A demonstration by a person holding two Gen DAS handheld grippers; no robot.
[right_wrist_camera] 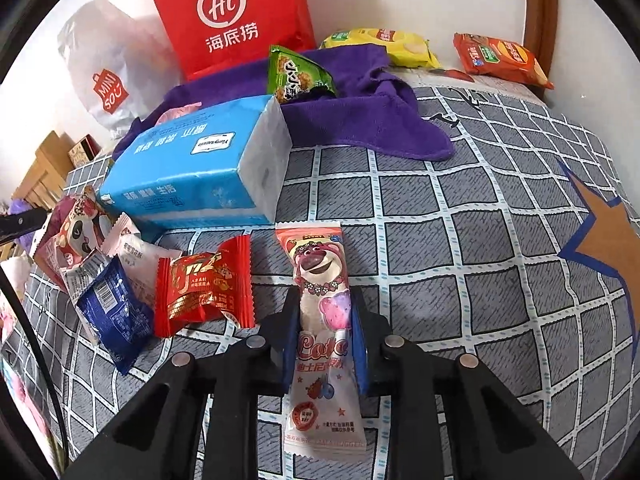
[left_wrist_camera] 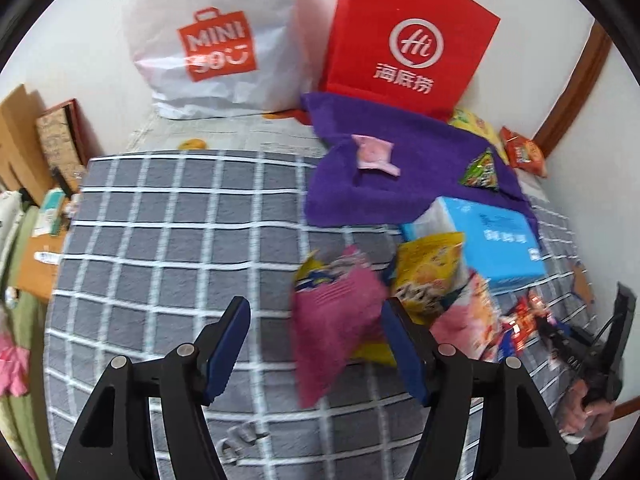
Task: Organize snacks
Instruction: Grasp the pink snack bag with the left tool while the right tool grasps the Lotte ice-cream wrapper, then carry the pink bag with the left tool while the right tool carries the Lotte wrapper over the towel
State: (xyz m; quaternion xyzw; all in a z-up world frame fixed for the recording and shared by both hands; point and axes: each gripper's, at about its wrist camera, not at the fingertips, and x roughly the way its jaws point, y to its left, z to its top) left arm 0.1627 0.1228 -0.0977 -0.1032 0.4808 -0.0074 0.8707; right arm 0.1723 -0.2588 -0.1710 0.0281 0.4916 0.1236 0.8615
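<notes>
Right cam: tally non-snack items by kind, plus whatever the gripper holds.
Bags: 2 (red bag, white bag)
Tissue box: 1
Towel: 1
Bear pack, clamped in right gripper: 1
Total: 5

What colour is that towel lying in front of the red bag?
Purple, plain with no pattern. The towel shows best in the right wrist view, below the red bag.

a bed [right_wrist_camera: 460, 216] is covered by a grey checked sheet. a purple towel [right_wrist_camera: 360, 120], blue tissue pack [right_wrist_camera: 192, 168] and snack packets are laid on it.
</notes>
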